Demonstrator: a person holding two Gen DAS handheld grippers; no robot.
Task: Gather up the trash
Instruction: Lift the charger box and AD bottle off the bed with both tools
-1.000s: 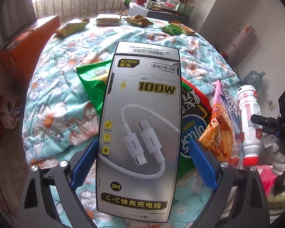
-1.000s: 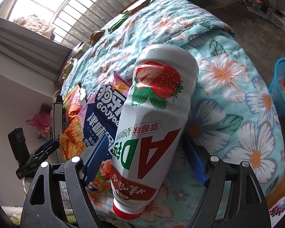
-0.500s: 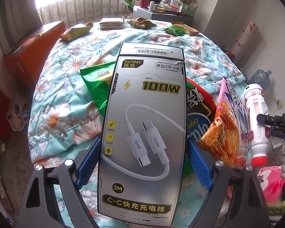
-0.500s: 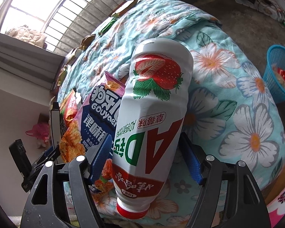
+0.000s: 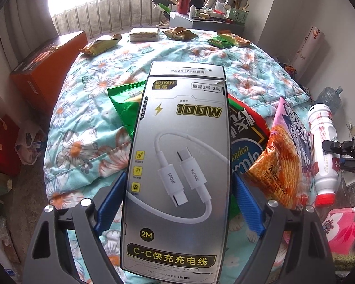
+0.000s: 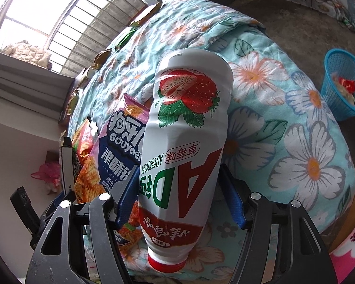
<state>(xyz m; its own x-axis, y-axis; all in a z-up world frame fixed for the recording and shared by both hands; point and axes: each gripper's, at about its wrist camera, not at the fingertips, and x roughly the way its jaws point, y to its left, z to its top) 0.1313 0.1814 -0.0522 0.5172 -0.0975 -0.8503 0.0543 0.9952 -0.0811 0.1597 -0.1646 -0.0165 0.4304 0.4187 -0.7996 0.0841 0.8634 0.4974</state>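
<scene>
the left tool [image 5: 177, 203] has a flat silver cable box [image 5: 179, 165] between its blue pads, which stand beside the box's long edges; whether the pads press on it cannot be told from this view. the box stands up lengthwise over the near edge of the bed [image 5: 87, 123], which is covered with a floral quilt. behind the box lie a green snack bag [image 5: 125, 104] and a red and black snack bag [image 5: 246, 132], and to the right of those a purple and orange chip bag [image 5: 284, 156] leans up.

the right tool [image 6: 177, 196] is closing around a white strawberry drink bottle [image 6: 187, 137]. the bottle sits between the blue pads with its red cap [image 6: 166, 264] pointing toward the camera and its base pointing away over the quilt. the left pad meets the bottle's side; the right pad looks just beside it, so a firm grip cannot be confirmed. the chip bag [image 6: 108, 156] lies just left of the bottle, near the same near edge of the bed.

along the far edge of the bed lie more wrappers: a gold bag [image 5: 99, 46] at the far left corner, a flat pale packet [image 5: 144, 34], a brown bag [image 5: 179, 33] and a green and orange one [image 5: 227, 41] toward the far right corner. an orange box [image 5: 45, 68] sits off the left side of the bed. on the floor beyond the right side of the bed stands a blue basket [image 6: 345, 85] with some scraps inside.
</scene>
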